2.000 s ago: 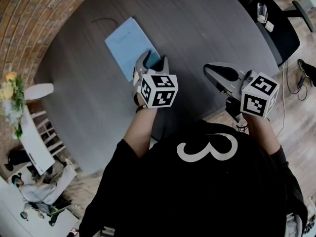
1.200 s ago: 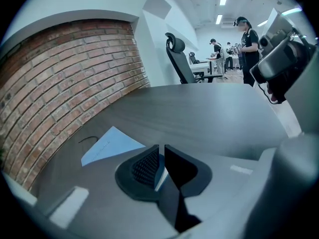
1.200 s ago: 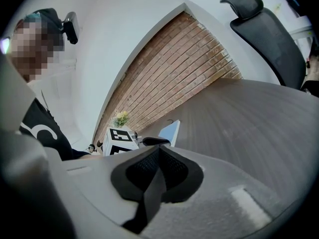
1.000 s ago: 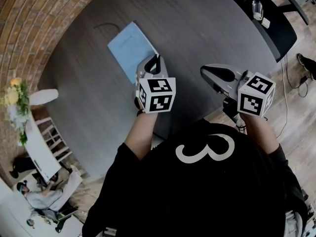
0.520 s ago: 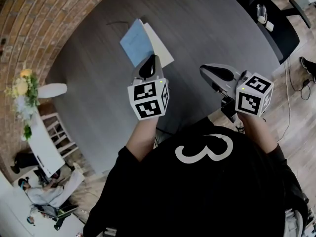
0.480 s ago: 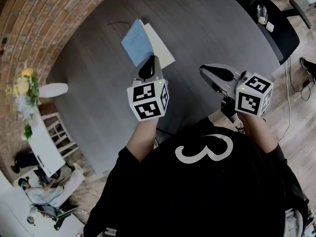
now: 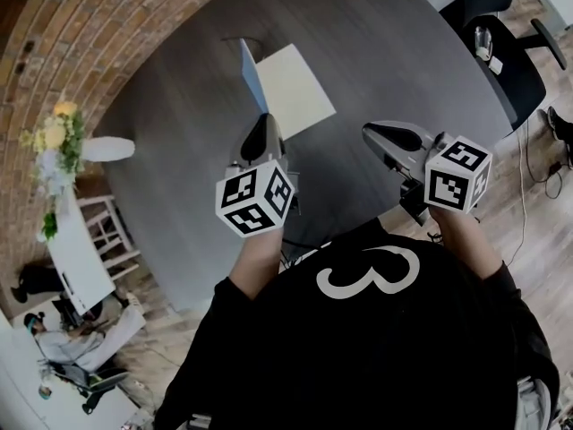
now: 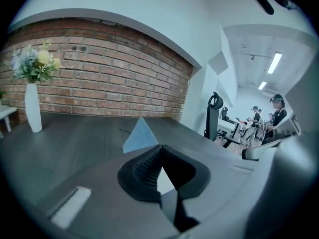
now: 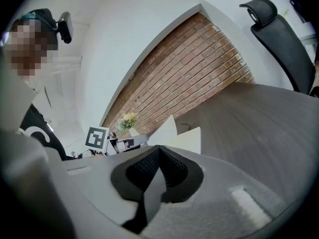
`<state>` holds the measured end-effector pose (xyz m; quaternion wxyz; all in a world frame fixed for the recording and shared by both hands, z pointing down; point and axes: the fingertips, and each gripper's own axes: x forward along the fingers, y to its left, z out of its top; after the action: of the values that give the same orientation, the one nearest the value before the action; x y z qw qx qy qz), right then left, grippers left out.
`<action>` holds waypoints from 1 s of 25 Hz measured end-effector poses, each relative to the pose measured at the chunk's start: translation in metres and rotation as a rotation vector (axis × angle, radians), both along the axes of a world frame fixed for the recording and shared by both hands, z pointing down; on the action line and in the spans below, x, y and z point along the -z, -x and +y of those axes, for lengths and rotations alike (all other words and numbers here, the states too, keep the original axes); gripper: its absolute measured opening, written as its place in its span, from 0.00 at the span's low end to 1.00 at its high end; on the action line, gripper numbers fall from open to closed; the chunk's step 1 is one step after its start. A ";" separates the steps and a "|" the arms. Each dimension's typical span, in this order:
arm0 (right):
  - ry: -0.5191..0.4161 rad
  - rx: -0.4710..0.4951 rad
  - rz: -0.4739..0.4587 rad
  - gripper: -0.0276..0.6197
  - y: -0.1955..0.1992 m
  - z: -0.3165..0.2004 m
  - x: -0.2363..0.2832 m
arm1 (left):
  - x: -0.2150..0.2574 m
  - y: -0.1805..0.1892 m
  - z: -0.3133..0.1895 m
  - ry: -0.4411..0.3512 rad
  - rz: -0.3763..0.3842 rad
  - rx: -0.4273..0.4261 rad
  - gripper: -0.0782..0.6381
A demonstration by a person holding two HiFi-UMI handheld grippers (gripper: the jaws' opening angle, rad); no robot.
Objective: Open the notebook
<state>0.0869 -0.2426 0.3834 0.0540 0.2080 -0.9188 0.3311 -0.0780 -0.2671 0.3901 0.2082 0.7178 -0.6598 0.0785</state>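
The notebook (image 7: 294,83) lies on the table (image 7: 403,52), its blue cover (image 7: 251,74) upright and pinched at its near corner by the closed left gripper (image 7: 261,122). The right gripper (image 7: 370,133), shut and empty, hangs apart at the notebook's right. The corner is best swung over the spine without dragging the notebook.

Blk short-slv tee (image 7: 358,356) w/ big white 3 printed
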 end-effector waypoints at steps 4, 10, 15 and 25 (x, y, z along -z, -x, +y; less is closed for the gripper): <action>-0.006 0.020 0.011 0.04 0.011 0.004 0.001 | 0.001 0.018 0.012 -0.007 0.017 0.034 0.14; -0.008 0.055 0.022 0.04 0.029 0.015 -0.001 | -0.002 0.043 0.027 -0.005 0.025 0.077 0.14; -0.005 0.085 0.036 0.04 0.045 0.023 -0.002 | -0.010 0.068 0.041 0.011 0.075 0.129 0.14; -0.007 0.096 0.061 0.04 0.059 0.037 -0.007 | -0.031 0.100 0.059 0.033 0.153 0.182 0.15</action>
<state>0.0274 -0.2055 0.3908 0.0969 0.1737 -0.9269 0.3183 -0.1785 -0.2078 0.4207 0.2761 0.6551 -0.7031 0.0151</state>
